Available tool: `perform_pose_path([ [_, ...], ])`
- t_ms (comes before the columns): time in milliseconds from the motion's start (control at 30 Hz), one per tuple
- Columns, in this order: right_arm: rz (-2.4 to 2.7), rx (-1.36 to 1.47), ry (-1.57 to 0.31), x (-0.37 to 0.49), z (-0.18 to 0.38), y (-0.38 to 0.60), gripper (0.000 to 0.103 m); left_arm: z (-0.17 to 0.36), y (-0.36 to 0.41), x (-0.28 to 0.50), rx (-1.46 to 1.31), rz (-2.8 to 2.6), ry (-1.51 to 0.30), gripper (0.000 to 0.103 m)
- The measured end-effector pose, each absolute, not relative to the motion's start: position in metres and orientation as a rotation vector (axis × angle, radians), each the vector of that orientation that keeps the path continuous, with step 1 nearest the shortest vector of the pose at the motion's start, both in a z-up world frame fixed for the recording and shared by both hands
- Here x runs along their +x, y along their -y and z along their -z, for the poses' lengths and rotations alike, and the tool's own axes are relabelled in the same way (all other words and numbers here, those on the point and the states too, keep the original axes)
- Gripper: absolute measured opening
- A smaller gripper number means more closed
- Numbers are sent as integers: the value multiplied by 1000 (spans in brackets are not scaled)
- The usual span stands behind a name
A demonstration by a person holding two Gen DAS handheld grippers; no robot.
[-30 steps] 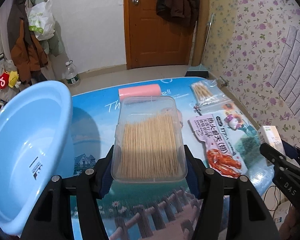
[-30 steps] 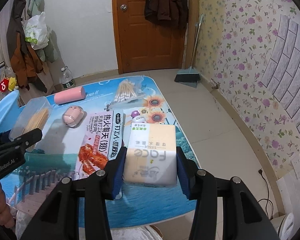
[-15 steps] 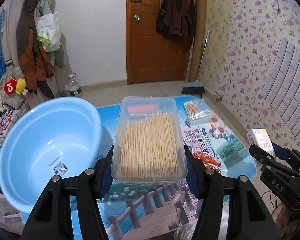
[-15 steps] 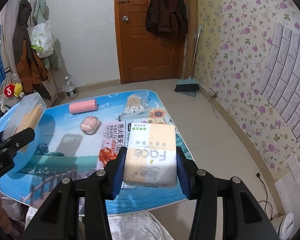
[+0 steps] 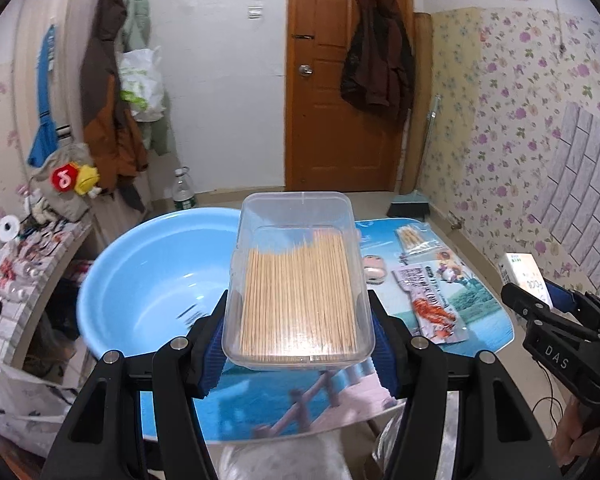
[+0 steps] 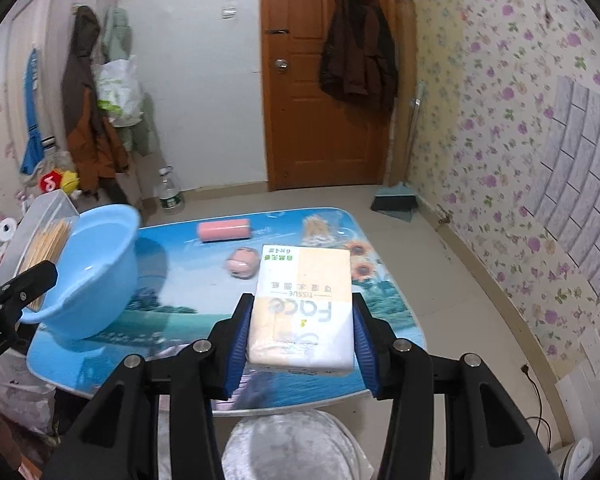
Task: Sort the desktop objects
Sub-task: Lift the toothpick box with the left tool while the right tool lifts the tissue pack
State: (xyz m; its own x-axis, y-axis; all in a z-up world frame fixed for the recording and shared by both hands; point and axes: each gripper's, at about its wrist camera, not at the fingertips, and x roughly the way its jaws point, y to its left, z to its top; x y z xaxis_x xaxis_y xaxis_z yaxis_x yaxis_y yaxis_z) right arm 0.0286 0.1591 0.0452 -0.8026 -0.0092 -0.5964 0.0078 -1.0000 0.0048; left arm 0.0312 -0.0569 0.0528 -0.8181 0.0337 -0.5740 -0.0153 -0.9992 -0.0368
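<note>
Basin (image 5: 140, 276) of pale blue plastic stands at the left end of the table (image 5: 488, 320), round, deep and glossy, with a small dark label on its inner wall. Left gripper (image 5: 298, 332) clamps a clear rectangular plastic box (image 5: 298, 280) between its blue ribbed pads, the box held in the air beside the basin's right rim; inside it, thin pale wooden sticks lie packed parallel in one dense layer, filling the near part only. On the table's printed seaside cover, further right, lie a pink cylinder (image 6: 224, 230), a small pink rounded object (image 6: 242, 264), a clear bag of cotton swabs (image 5: 414, 238) and a flat snack packet (image 5: 432, 300) with red food pictured on it. Right gripper (image 6: 302, 336) grips a soft tissue pack (image 6: 304, 308), white and pale orange with "Face" and "TISSUE" printed on it, held above the table's near right part. A hand (image 5: 576, 440) shows under that gripper at the lower right edge of the left view.
</note>
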Motion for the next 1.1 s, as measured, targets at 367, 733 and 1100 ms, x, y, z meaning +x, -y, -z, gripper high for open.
perform_pose_path([
  [367,2874,928,-35,45,-48,-98,47,-52,112,67,-955,-3072,116,58],
  [733,2845,911,-111,48,-50,-70,47,-52,133,73,-944,-3109,165,58],
  [1100,2840,923,-114,38,-49,-61,47,-45,149,64,-982,-3113,171,58],
])
